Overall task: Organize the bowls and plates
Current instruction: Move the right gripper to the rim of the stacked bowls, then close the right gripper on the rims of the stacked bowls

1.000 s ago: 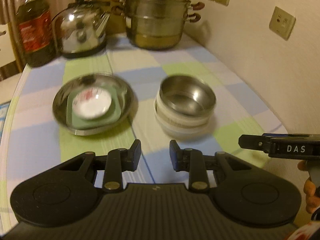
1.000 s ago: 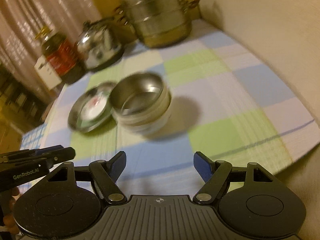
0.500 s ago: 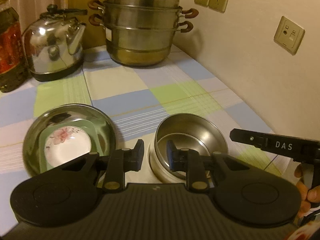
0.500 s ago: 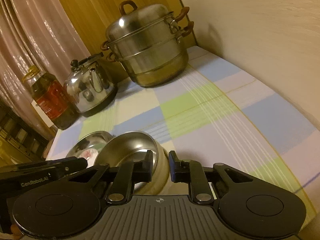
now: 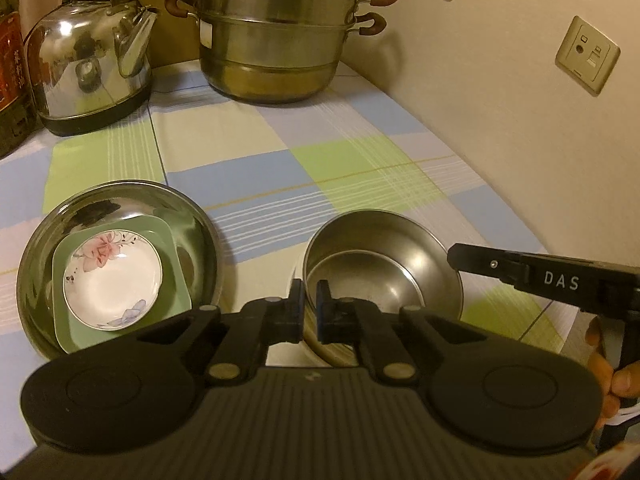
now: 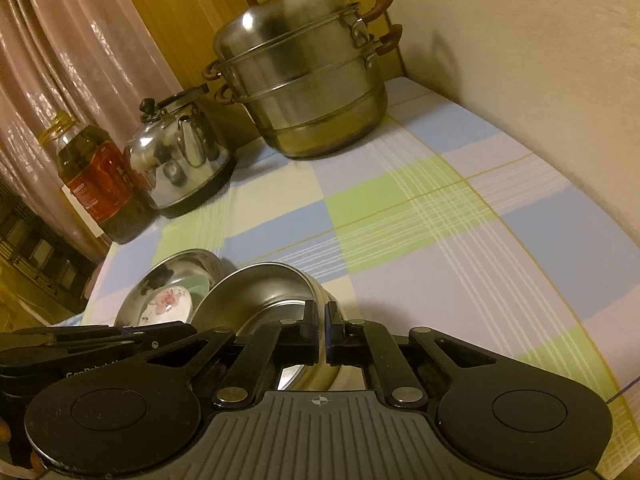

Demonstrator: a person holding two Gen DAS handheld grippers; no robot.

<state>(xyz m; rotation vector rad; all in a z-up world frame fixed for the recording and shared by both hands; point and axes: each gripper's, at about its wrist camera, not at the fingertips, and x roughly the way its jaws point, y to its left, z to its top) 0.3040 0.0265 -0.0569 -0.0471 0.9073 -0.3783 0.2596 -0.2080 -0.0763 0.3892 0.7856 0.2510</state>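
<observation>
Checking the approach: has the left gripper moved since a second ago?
Yes. The left gripper came forward toward the steamer pot, and its jaws, just closing, now pinch the steel bowl's near rim.

A home kitchen or dining corner. A checked cloth (image 5: 248,160) covers a table against a plain wall with sockets (image 5: 587,59). On the cloth's far end stand a tiered steamer pot (image 5: 276,40), a kettle (image 5: 92,64) left of it, and an oil bottle (image 6: 100,188) further left. Curtains (image 6: 72,60) hang behind the bottle.
</observation>
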